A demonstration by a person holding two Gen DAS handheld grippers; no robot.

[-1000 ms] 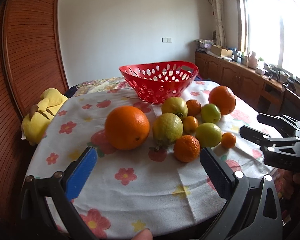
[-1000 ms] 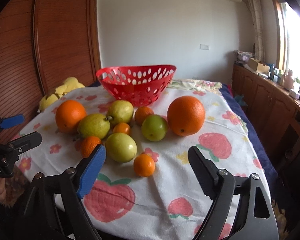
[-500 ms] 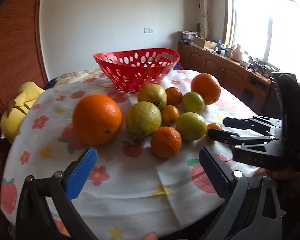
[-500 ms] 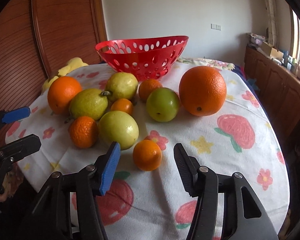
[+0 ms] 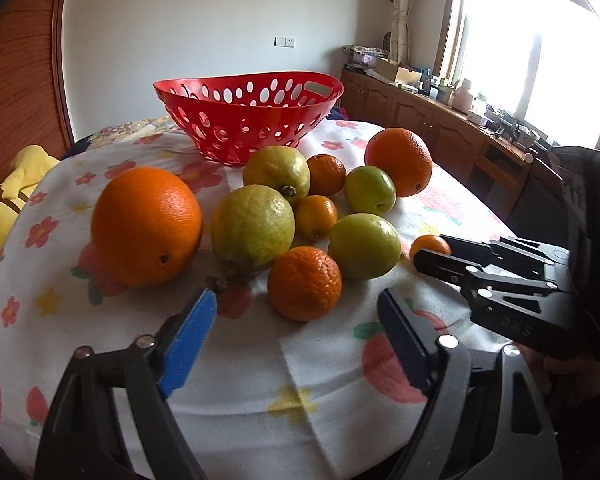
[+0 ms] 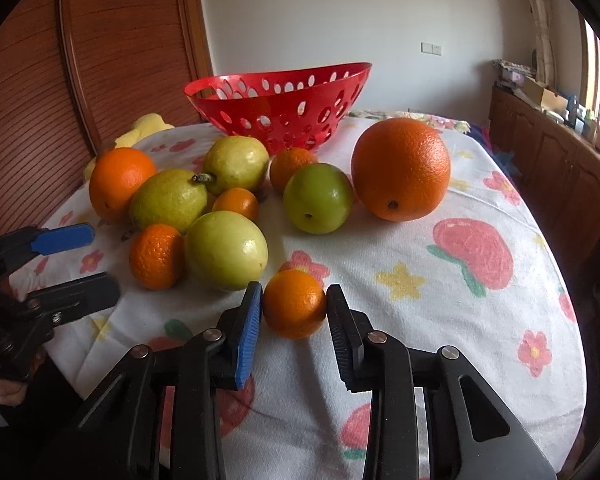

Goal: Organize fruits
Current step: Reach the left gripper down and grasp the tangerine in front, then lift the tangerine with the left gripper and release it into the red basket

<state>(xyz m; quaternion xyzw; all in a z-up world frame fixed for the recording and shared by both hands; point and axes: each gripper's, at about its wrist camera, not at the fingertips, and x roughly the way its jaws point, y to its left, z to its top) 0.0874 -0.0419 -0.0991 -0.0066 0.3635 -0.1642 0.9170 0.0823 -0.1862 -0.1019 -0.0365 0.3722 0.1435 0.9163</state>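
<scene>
My right claw (image 6: 294, 312) brackets the small mandarin (image 6: 294, 304), with the blue pad touching its left flank and the black pad at its right flank. I judge contact to be made but not yet a firm pinch; the mandarin rests on the tabletop (image 6: 440, 320), near the front edge, just in front of the pale green guava (image 6: 226, 250).

Handling judgement: the mandarin is light and round, with a thin, slightly giving rind. It will roll if released off-centre and will bruise under excess squeeze. The hold sits across its widest girth, which I judge correct; a pinch higher or lower would let it squirt out.

My left claw (image 5: 296, 328) is spread wide and holds nothing. It hovers low over the front-left part of the tabletop, its pads flanking open cloth just short of the dimpled mandarin (image 5: 305, 283).

Further out lies the fruit cluster:
- two yellow-green lemons (image 6: 168, 200), touching one another;
- a green round fruit (image 6: 318, 198);
- two more small mandarins;
- one large orange (image 6: 400, 168) on the right side and one large orange on the left (image 6: 120, 178).

The large oranges are heavier and wider, and I judge they will need a nearly full claw opening.

The red perforated basket (image 6: 280, 108) stands toward the far edge, behind the cluster. It appears empty, though its floor is hidden. A high lift over its rim will be required.
</scene>
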